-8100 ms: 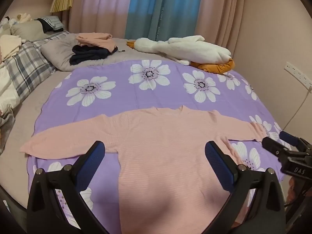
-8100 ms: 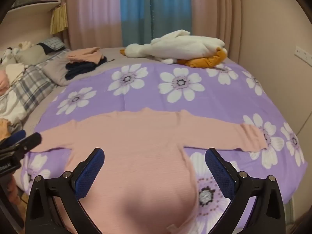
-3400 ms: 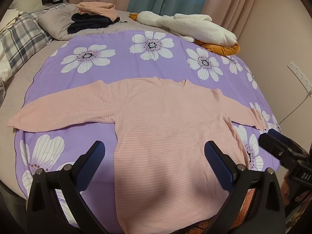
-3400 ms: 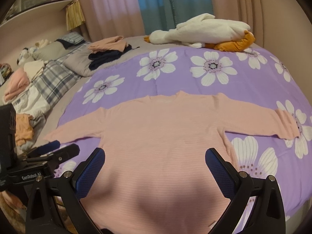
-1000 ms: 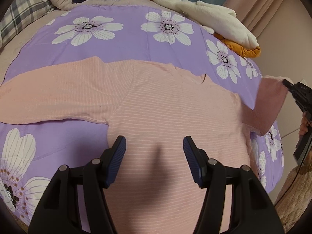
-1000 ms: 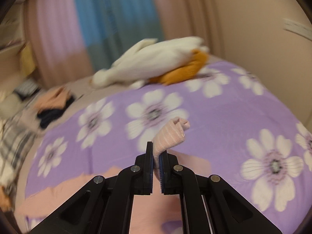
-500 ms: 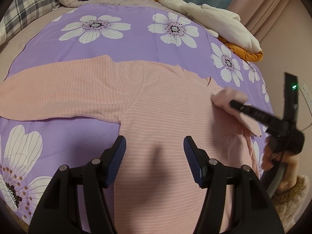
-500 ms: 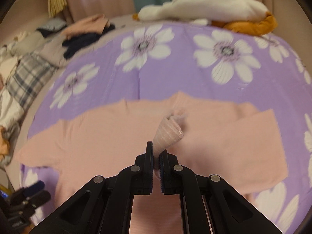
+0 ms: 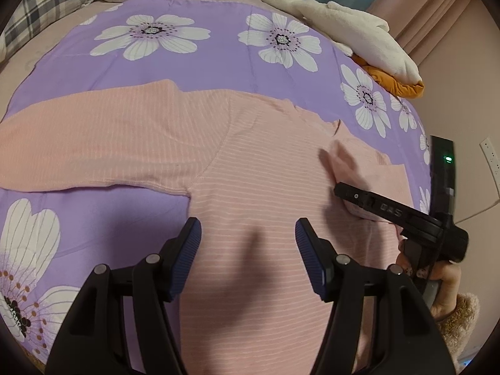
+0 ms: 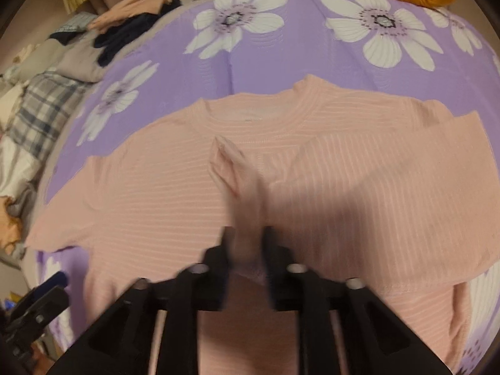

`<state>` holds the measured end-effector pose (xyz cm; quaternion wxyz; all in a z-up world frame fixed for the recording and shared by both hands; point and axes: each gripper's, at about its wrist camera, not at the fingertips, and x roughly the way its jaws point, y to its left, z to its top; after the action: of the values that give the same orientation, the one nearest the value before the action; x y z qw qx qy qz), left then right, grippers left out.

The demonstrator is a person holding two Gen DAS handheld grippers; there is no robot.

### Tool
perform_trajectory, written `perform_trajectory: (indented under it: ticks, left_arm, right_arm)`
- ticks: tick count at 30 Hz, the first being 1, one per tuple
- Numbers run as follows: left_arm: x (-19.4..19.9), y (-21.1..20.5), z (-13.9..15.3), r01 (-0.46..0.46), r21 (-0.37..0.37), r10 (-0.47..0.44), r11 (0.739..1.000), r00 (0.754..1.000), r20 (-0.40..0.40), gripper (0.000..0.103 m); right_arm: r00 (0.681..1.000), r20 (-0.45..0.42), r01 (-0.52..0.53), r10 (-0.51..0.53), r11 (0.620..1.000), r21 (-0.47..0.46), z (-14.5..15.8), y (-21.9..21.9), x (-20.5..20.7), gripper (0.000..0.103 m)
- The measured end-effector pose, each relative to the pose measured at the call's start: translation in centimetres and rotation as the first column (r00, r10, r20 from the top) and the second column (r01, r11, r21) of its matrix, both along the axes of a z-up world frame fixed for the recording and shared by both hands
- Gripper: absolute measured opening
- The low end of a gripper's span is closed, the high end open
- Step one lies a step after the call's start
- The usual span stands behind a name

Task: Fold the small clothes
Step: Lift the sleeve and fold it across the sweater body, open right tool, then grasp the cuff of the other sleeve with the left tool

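A pink striped long-sleeved sweater [image 9: 250, 168] lies flat on the purple flowered bedspread [image 9: 218, 62]. Its right sleeve [image 10: 390, 193] is folded across the chest, and the cuff [image 10: 231, 168] lies between my right gripper's fingers. My right gripper [image 10: 245, 243] stands low over the chest with its jaws parted a little around the cuff; it also shows in the left wrist view [image 9: 340, 190]. My left gripper [image 9: 248, 240] is open and empty above the sweater's lower body. The left sleeve [image 9: 78, 143] is spread out flat.
A white and orange plush goose [image 9: 343, 28] lies at the far right of the bed. A stack of folded pink and dark clothes [image 10: 134, 15] sits on a grey pillow at the far left, by a plaid blanket [image 10: 43, 112]. A wall socket [image 9: 490, 159] is at the right.
My right gripper has carried the right sleeve's cuff over the chest, lowered it, and its jaws have begun to part. My left gripper has stayed open over the lower body.
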<state>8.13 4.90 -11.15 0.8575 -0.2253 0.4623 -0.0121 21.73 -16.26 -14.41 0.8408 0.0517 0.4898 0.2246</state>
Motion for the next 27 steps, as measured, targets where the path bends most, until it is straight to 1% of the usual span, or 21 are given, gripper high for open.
perform_trajectory:
  ticks: [1, 2, 5, 7, 9, 11, 12, 13, 15, 17, 19, 20, 21, 22, 23, 24, 25, 26, 27]
  left_arm:
    - [0.2, -0.2, 0.2, 0.007, -0.003, -0.007, 1.000, 1.000, 0.000, 0.064]
    - [0.6, -0.4, 0.5, 0.017, -0.006, -0.017, 1.000, 1.000, 0.006, 0.065]
    - [1.9, -1.3, 1.6, 0.053, -0.010, -0.052, 0.999, 0.998, 0.041, 0.075]
    - [3.1, -2.0, 2.0, 0.083, -0.018, -0.081, 0.996, 0.995, 0.058, 0.080]
    - [4.8, -3.1, 1.8, 0.114, -0.025, -0.113, 0.993, 0.992, 0.053, 0.080]
    - [6.6, -4.3, 1.1, 0.148, -0.041, -0.147, 0.988, 0.989, 0.036, 0.080]
    - [7.7, -5.0, 0.6, 0.163, -0.051, -0.162, 0.985, 0.987, 0.023, 0.079]
    - [8.6, -5.5, 0.2, 0.171, -0.055, -0.170, 0.984, 0.985, 0.012, 0.078]
    - [10.2, -6.8, -0.5, 0.187, -0.049, -0.187, 0.981, 0.982, -0.003, 0.077]
    - [11.4, -7.9, -1.2, 0.208, -0.045, -0.208, 0.977, 0.978, -0.003, 0.073]
    - [12.6, -8.8, -2.2, 0.220, -0.065, -0.222, 0.973, 0.975, -0.026, 0.063]
    - [13.0, -8.9, -2.6, 0.223, -0.078, -0.227, 0.972, 0.973, -0.038, 0.060]
    - [13.3, -9.2, -3.1, 0.228, -0.090, -0.233, 0.969, 0.971, -0.051, 0.052]
    - [13.7, -9.5, -3.5, 0.238, -0.105, -0.245, 0.966, 0.967, -0.064, 0.048]
    - [14.0, -9.8, -3.9, 0.247, -0.113, -0.257, 0.962, 0.964, -0.075, 0.048]
    - [14.1, -10.1, -4.0, 0.251, -0.109, -0.260, 0.962, 0.962, -0.079, 0.045]
    - [14.2, -10.4, -4.0, 0.251, -0.098, -0.259, 0.963, 0.963, -0.076, 0.034]
    - [14.3, -10.5, -4.0, 0.254, -0.089, -0.260, 0.963, 0.963, -0.075, 0.026]
    - [14.5, -10.6, -4.0, 0.257, -0.089, -0.264, 0.962, 0.961, -0.082, 0.011]
  right_arm:
    - [1.000, 0.003, -0.007, 0.007, 1.000, 0.018, 0.3, -0.2, -0.3, 0.054]
    - [1.000, 0.014, -0.011, 0.011, 0.999, 0.041, 0.8, -0.5, -0.7, 0.059]
    - [0.998, 0.061, -0.012, 0.005, 0.994, 0.108, 2.7, -2.4, -2.0, 0.059]
    - [0.996, 0.074, 0.032, -0.043, 0.988, 0.152, 3.6, -4.5, -2.7, 0.061]
    - [0.991, 0.079, 0.093, -0.109, 0.978, 0.184, 4.0, -7.0, -3.2, 0.064]
    - [0.981, 0.082, 0.161, -0.177, 0.972, 0.173, 3.7, -9.0, -3.5, 0.065]
    - [0.972, 0.078, 0.208, -0.221, 0.967, 0.148, 3.3, -10.2, -3.7, 0.065]
    - [0.967, 0.073, 0.233, -0.244, 0.963, 0.133, 3.1, -10.6, -3.7, 0.065]
    - [0.954, 0.049, 0.289, -0.296, 0.951, 0.113, 2.1, -12.2, -3.8, 0.065]
    - [0.945, 0.021, 0.323, -0.328, 0.939, 0.122, 1.4, -13.5, -3.7, 0.065]
    - [0.932, 0.002, 0.359, -0.362, 0.925, 0.122, 0.8, -14.6, -3.8, 0.065]
    - [0.927, 0.000, 0.373, -0.376, 0.920, 0.119, 0.5, -15.2, -3.9, 0.065]
    - [0.920, -0.003, 0.389, -0.391, 0.915, 0.111, 0.2, -15.5, -3.9, 0.065]
    - [0.918, -0.003, 0.396, -0.398, 0.912, 0.109, 0.1, -16.0, -4.1, 0.065]
    - [0.915, -0.006, 0.403, -0.404, 0.909, 0.109, -0.1, -16.3, -4.3, 0.065]
    - [0.912, -0.013, 0.408, -0.409, 0.907, 0.106, -0.4, -16.4, -4.2, 0.065]
    - [0.911, -0.017, 0.412, -0.413, 0.905, 0.102, -0.7, -16.6, -4.2, 0.065]
    - [0.909, -0.017, 0.416, -0.417, 0.904, 0.095, -0.9, -16.7, -4.3, 0.065]
    - [0.907, -0.019, 0.421, -0.421, 0.903, 0.087, -1.1, -16.9, -4.4, 0.065]
